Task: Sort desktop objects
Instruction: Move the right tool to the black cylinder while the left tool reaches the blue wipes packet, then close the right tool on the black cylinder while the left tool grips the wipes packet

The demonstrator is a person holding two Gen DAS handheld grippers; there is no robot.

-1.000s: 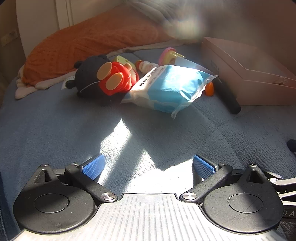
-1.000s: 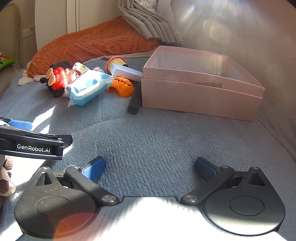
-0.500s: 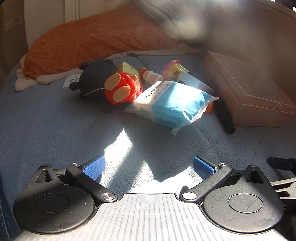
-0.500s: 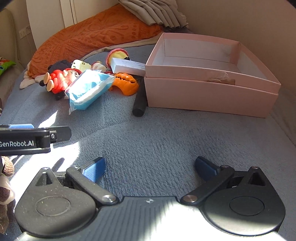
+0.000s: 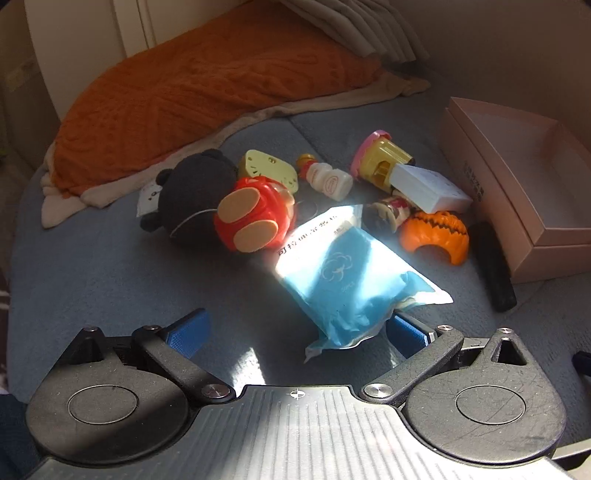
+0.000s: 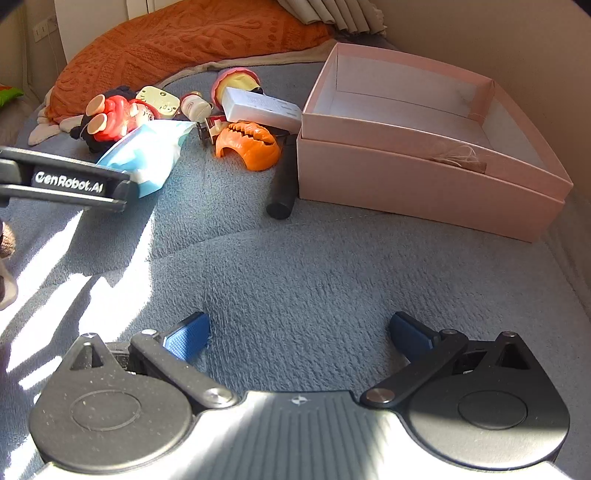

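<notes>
A pile of objects lies on the blue-grey blanket: a blue tissue pack (image 5: 347,277), a red and black plush toy (image 5: 255,218), an orange pumpkin toy (image 5: 436,236), a white box (image 5: 428,186), a small bottle (image 5: 328,179), a pink and yellow toy (image 5: 380,158) and a black cylinder (image 5: 493,271). An open, empty pink box (image 6: 424,122) stands to their right. My left gripper (image 5: 297,330) is open, its fingers either side of the tissue pack's near end. My right gripper (image 6: 299,334) is open and empty over bare blanket, in front of the pink box.
An orange blanket (image 5: 207,85) and a folded grey cloth (image 5: 354,26) lie behind the pile. A wall (image 6: 498,40) runs behind the pink box. The left gripper's body (image 6: 66,181) shows at the left of the right wrist view.
My left gripper has moved forward and up to the tissue pack, which now lies between its open fingers. My right gripper has risen and tilted down a little toward the pink box.
</notes>
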